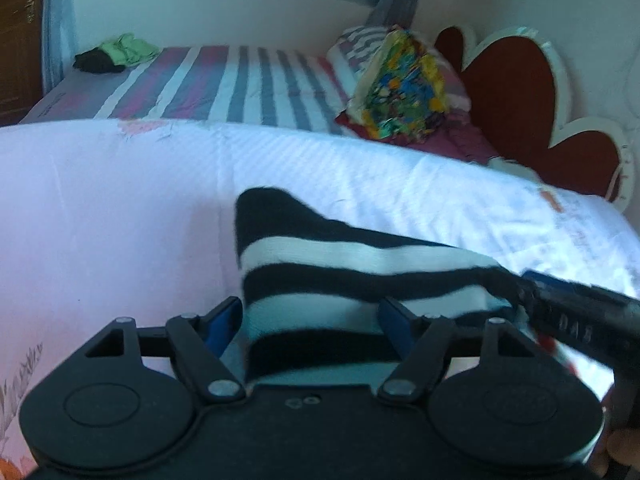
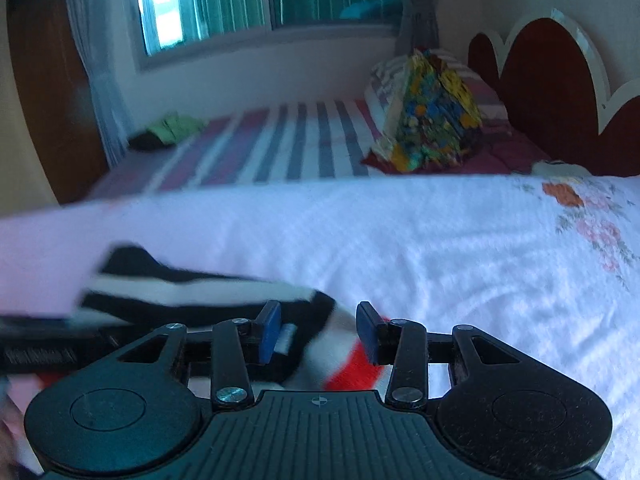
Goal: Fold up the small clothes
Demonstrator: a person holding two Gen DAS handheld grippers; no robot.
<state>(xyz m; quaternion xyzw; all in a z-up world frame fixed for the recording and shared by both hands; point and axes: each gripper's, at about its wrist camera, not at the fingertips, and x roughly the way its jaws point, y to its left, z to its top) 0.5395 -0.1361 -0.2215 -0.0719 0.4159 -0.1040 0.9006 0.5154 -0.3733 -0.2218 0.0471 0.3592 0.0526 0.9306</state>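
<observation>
Left gripper [image 1: 312,320]: I read its jaws as standing apart. The blue pads [image 1: 224,322] flank a fold of the striped garment [image 1: 340,272], and a gap shows between the left pad and the cloth, so I log no clamp here.
Right gripper [image 2: 318,330]: I see its jaws partly apart with cloth between them. Motion blur prevents me from telling whether the pads press on that cloth.
Right gripper, seen from the left wrist camera: I see its black finger enter from the right edge, its tip at the garment's right end.
Left gripper, seen from the right wrist camera: I see it as a dark bar at the left edge, against the garment's left end.
Striped garment: black and white bands, small, lying on the white bedspread [image 1: 120,208] directly ahead of both grippers. I note a red patch [image 2: 356,372] on the portion beneath the right gripper.
White bedspread: I see floral print near its right side; it covers the near part of the bed.
Striped sheet [image 1: 224,84]: pink, grey and white bands, beyond the bedspread.
Containers: I identify none in either view.
Colourful folded item [image 1: 404,88]: propped upright near the headboard [image 1: 516,96].
Green and dark clothes [image 1: 116,54]: heaped at the far left corner of the bed, well apart from the grippers.
</observation>
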